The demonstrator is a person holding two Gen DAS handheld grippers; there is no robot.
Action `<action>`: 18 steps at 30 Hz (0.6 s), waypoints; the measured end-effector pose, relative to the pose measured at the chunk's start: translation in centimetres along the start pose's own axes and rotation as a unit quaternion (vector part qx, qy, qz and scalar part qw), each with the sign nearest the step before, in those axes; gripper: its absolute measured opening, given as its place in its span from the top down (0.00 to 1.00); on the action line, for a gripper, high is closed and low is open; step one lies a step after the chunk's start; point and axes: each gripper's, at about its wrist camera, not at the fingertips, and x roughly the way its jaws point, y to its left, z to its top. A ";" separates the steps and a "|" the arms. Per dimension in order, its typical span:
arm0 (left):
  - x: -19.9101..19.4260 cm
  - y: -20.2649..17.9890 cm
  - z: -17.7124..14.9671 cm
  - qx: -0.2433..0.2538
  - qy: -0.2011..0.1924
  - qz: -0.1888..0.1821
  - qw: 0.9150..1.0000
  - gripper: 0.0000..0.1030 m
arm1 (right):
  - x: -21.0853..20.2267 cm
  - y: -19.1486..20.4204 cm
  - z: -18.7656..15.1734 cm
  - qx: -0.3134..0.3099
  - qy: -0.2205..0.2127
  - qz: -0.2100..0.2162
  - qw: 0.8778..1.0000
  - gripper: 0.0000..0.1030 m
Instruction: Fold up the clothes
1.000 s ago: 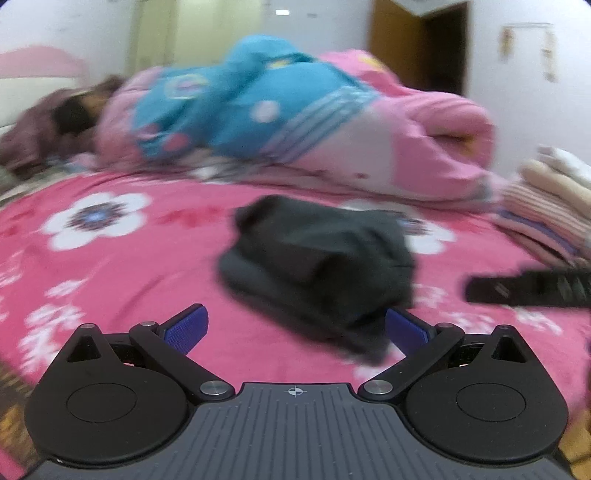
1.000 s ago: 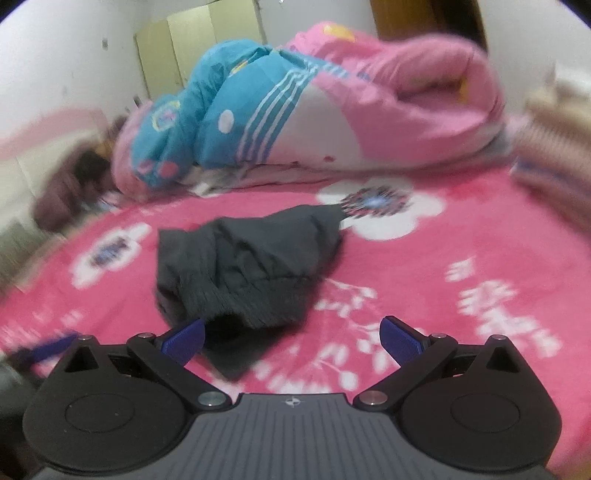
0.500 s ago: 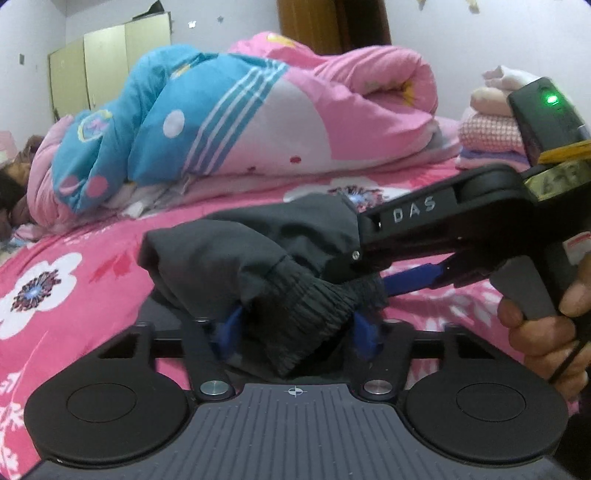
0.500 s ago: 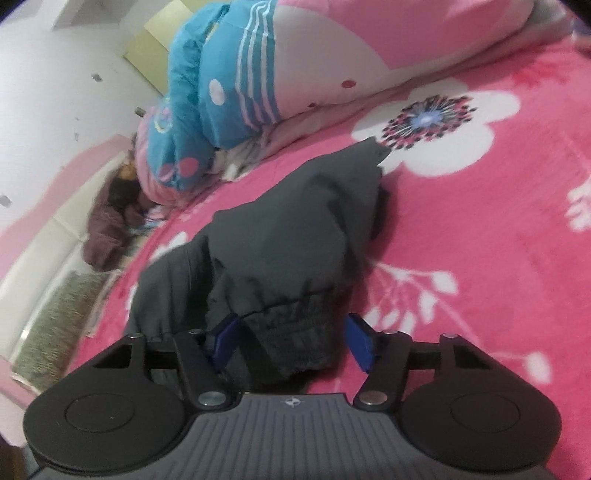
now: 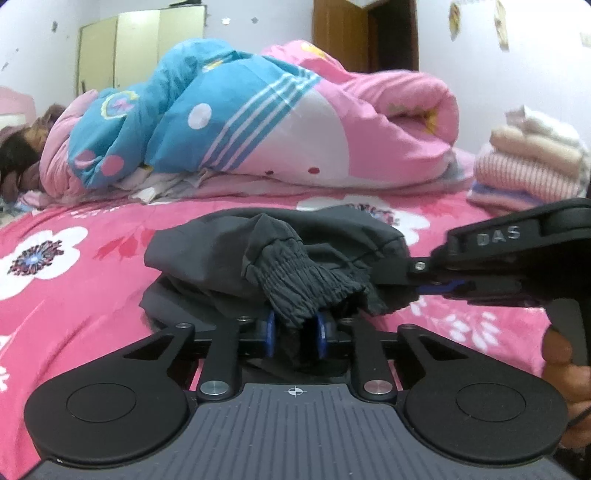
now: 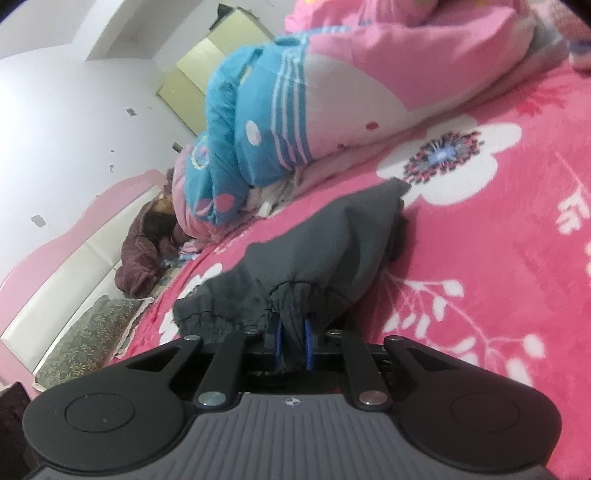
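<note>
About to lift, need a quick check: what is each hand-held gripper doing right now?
Left hand-held gripper: shut on the dark grey garment, at an elastic cuff.
Right hand-held gripper: shut on the same garment's other gathered cuff.

A pink floral bedspread (image 5: 110,236) is covering the bed, white flowers showing across it. A rolled pink-and-blue quilt (image 5: 258,122) is lying along the far side. Far right, a stack of folded clothes (image 5: 532,162) is sitting. A cream wardrobe (image 5: 140,44) is standing far left, a wooden door (image 5: 351,33) behind.
</note>
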 end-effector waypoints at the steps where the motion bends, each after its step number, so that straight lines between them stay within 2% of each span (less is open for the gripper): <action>1: -0.2 0.2 0.0 -0.009 -0.003 -0.004 1.000 0.81 | -0.5 0.4 -0.1 -0.001 -0.005 0.003 1.000 0.88; 9: -2.5 1.5 -0.1 -0.036 -0.028 -0.036 0.998 0.76 | -4.0 4.2 0.3 -0.011 -0.050 0.043 0.998 0.89; 13: -3.9 1.5 -0.4 -0.045 -0.039 -0.071 0.996 0.64 | -6.0 6.7 0.8 -0.043 -0.085 0.061 0.994 0.92; 18: -5.4 1.2 -0.6 -0.047 -0.074 -0.082 0.993 0.47 | -8.1 9.3 1.3 -0.070 -0.103 0.083 0.989 0.92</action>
